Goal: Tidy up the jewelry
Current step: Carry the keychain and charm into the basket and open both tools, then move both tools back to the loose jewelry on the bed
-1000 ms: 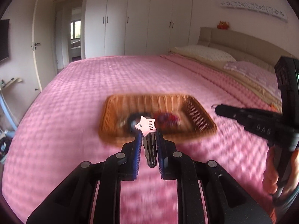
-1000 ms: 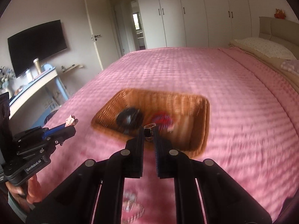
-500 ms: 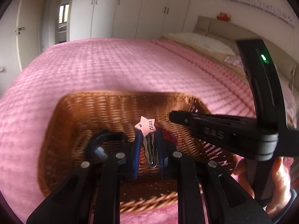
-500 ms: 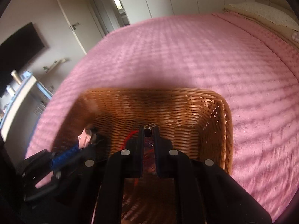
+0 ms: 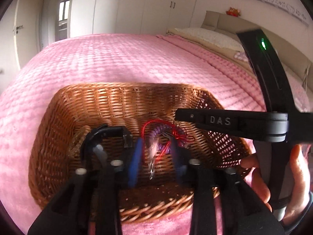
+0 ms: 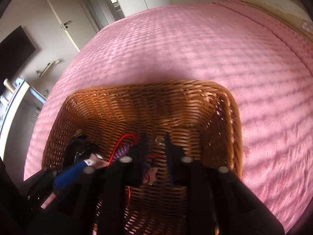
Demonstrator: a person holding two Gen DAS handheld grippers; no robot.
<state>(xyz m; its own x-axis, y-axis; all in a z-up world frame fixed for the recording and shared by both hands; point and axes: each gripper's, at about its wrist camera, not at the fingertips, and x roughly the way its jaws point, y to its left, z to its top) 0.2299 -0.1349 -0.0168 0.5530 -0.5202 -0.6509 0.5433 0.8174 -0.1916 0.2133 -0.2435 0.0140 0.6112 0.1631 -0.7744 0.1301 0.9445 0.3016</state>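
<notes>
- Left wrist view: I am reading the left gripper point(image 5: 156, 152) as parted, its blue-padded fingers point(image 5: 135, 162) standing apart over the floor of the wicker basket point(image 5: 121, 105). A blurred hair clip point(image 5: 153, 156) is sitting in the gap between them; I cannot tell whether either pad is touching it.
- A coiled purple bracelet with red cord point(image 5: 162, 131) is lying on the basket floor just ahead of the fingertips. A black clip point(image 5: 105, 137) is resting to the left of it, near the basket's left wall.
- The right gripper point(image 5: 230, 121) is reaching in from the right, over the basket's right rim. I cannot read its opening from this view.
- The basket's far wall is standing well ahead of the fingers. The pink bedspread point(image 5: 117, 58) is lying open beyond every rim.
- Right wrist view: I am reading the right gripper point(image 6: 155, 143) as parted, with a small silver piece point(image 6: 159, 140) lying on the weave between its tips, not clamped.
- The left gripper's blue pad point(image 6: 68, 173) is showing at lower left, inside the basket point(image 6: 156, 101), close beside the right gripper's left finger.
- The red cord point(image 6: 125, 139) is lying just left of the right gripper. The basket's right wall is standing near the right finger, with woven floor open ahead to the far wall.
</notes>
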